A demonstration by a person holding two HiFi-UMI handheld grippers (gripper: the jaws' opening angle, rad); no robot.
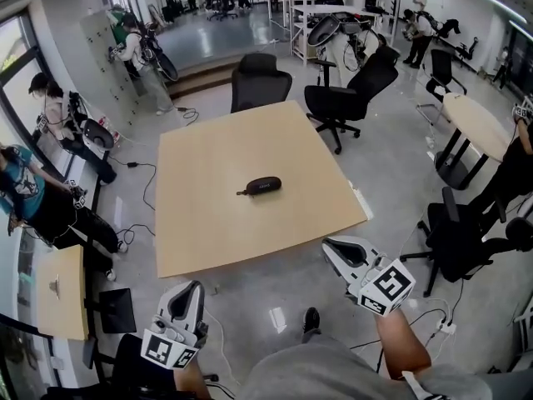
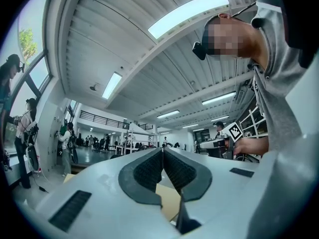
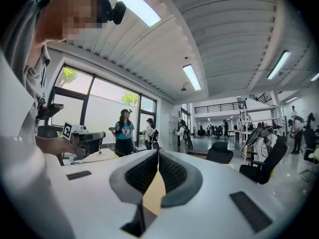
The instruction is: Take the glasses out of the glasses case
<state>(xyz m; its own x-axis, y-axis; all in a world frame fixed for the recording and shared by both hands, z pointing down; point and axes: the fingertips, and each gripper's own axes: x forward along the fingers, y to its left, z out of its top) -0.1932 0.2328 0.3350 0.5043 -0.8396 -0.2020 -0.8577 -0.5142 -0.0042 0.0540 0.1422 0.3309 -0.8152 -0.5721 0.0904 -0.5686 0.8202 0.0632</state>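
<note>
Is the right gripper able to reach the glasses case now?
Probably not yet: right gripper hangs short of the wooden table's near edge; the dark oval glasses case lies mid-table. Nothing blocks it.

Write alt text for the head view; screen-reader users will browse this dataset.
A closed black glasses case lies alone near the middle of a pale wooden table. Below it, the person's left tongs and right tongs, both shut and empty, hover short of the table's near edge; office chairs stand beyond it.

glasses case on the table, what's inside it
The dark oval glasses case lies closed on the light wooden table. Its shell covers the inside, so whether glasses are in it cannot be seen. Nothing lies on top of it.
</note>
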